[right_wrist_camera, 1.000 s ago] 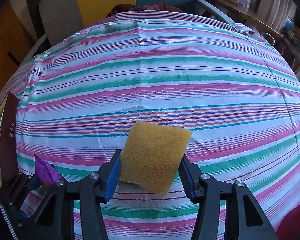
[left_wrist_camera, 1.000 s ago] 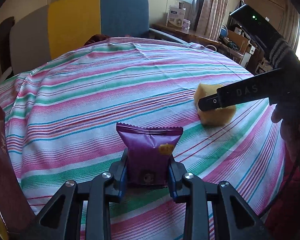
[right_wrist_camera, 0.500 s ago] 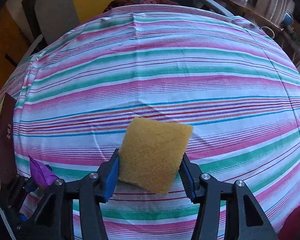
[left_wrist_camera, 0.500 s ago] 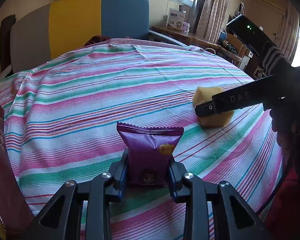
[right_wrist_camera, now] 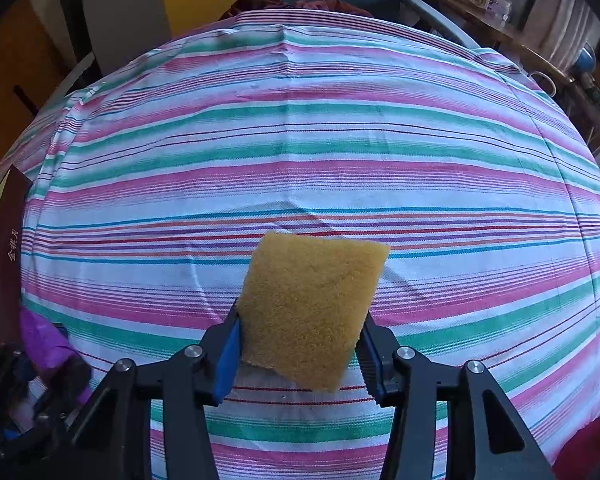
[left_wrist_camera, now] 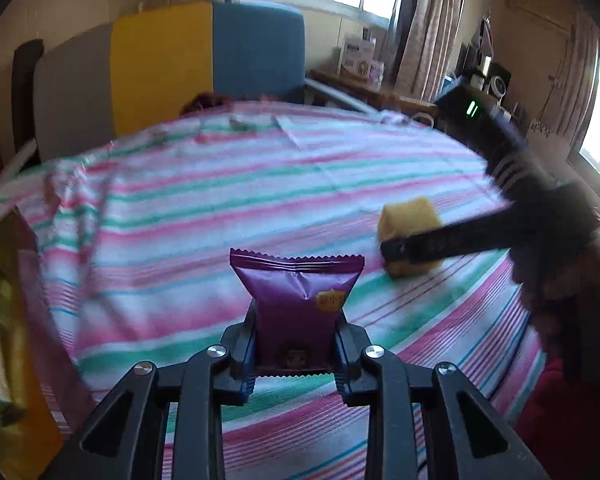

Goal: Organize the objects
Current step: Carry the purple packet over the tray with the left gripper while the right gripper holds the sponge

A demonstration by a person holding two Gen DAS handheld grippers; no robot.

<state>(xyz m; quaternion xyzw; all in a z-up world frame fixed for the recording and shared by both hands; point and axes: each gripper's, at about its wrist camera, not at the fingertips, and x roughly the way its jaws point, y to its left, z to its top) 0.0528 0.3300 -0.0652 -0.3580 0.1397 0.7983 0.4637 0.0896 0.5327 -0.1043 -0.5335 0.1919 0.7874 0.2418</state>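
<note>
My left gripper (left_wrist_camera: 296, 344) is shut on a purple snack packet (left_wrist_camera: 296, 304) and holds it upright above the striped tablecloth (left_wrist_camera: 220, 200). My right gripper (right_wrist_camera: 300, 344) is shut on a yellow sponge (right_wrist_camera: 312, 308), tilted, a little above the cloth (right_wrist_camera: 300, 140). In the left wrist view the sponge (left_wrist_camera: 410, 220) and the right gripper (left_wrist_camera: 404, 250) are to the right of the packet. In the right wrist view the packet (right_wrist_camera: 44, 340) shows at the lower left.
A dark brown box (right_wrist_camera: 8, 256) stands at the table's left edge, also in the left wrist view (left_wrist_camera: 40, 312). A grey, yellow and blue chair (left_wrist_camera: 204, 64) stands behind the table. Shelves and clutter (left_wrist_camera: 480, 76) are at the right.
Both grippers have risen slightly and tilted, each keeping its object. The left view is now blurred from motion. The sponge sits a little farther from the packet.
</note>
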